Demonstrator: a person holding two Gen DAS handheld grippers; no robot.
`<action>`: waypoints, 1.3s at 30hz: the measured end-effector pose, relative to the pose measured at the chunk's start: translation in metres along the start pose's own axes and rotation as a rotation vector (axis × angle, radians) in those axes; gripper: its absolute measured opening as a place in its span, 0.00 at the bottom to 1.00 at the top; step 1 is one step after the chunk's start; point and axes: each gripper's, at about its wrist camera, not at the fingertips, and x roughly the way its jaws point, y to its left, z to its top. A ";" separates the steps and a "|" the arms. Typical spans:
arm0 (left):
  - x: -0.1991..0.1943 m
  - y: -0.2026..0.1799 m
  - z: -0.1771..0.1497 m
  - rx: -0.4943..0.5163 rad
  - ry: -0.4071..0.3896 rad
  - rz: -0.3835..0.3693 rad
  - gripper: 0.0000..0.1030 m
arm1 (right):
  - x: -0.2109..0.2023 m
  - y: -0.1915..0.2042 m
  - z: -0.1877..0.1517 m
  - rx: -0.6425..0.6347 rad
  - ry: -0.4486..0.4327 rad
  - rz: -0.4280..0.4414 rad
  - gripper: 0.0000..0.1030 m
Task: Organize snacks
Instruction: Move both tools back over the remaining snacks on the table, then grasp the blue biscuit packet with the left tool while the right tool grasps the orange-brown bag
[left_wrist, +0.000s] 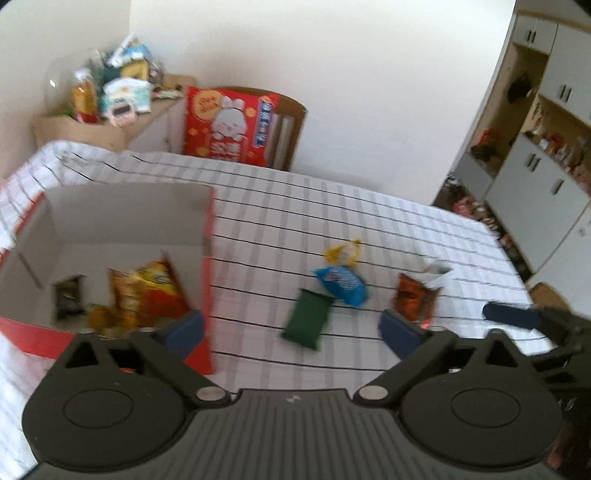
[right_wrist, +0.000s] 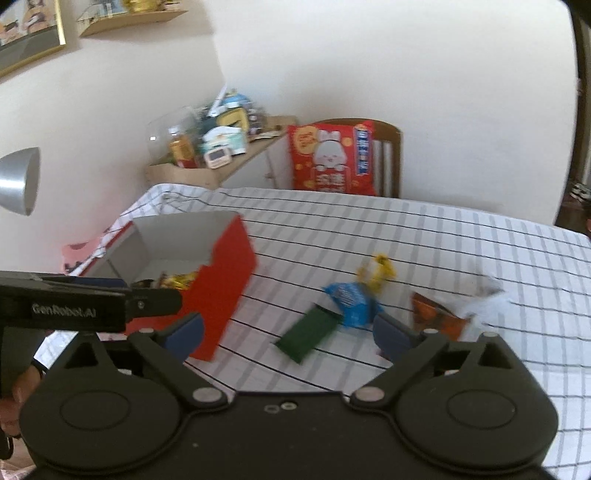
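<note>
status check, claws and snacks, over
Left claw open, empty. Right claw open, empty. Green packet, blue packet loose on cloth; some snacks in red box. Nothing blocking.

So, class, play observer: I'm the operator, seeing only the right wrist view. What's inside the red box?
Observer: An orange-red snack bag stands inside the red box, near its right wall.
Operator: Anything beside it?
Observer: A small dark packet stands to its left.
Operator: Is the left gripper holding anything?
Observer: No, the left gripper has its jaws wide open and empty.
</note>
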 end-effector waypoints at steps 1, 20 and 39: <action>0.006 -0.005 0.001 -0.008 0.011 -0.014 1.00 | -0.002 -0.007 -0.003 0.009 0.003 -0.011 0.95; 0.141 -0.071 0.037 -0.111 0.176 0.048 1.00 | 0.032 -0.106 -0.023 0.083 0.076 -0.163 0.93; 0.244 -0.074 0.048 -0.208 0.333 0.200 0.90 | 0.115 -0.127 -0.021 0.171 0.203 -0.160 0.82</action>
